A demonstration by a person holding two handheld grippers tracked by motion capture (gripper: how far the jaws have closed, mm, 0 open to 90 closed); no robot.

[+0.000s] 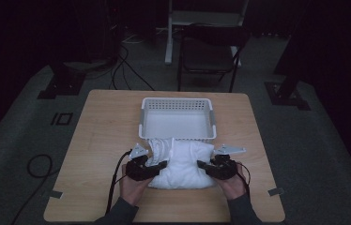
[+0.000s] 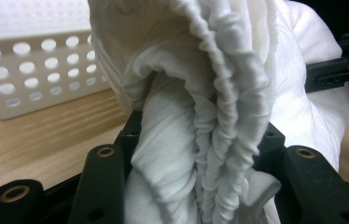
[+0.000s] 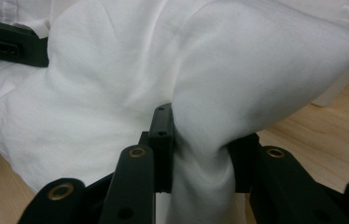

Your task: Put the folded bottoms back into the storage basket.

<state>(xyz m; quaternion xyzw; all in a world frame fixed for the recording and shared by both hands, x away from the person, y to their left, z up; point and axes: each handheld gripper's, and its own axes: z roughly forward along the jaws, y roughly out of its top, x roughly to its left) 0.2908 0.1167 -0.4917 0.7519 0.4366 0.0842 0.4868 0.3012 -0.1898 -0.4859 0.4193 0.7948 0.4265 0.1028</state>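
Lying at the lower centre of the high view, a white cloth bundle (image 1: 181, 165) rests on the wooden worktop (image 1: 103, 136), just below a white perforated basket (image 1: 177, 104). The left gripper (image 1: 157, 167) and right gripper (image 1: 206, 166) meet its two sides. The left gripper view has both jaws clamped on gathered, ruffled cloth. The right gripper view has both jaws pinching a smooth fold.

High overview — two close jaw-level views
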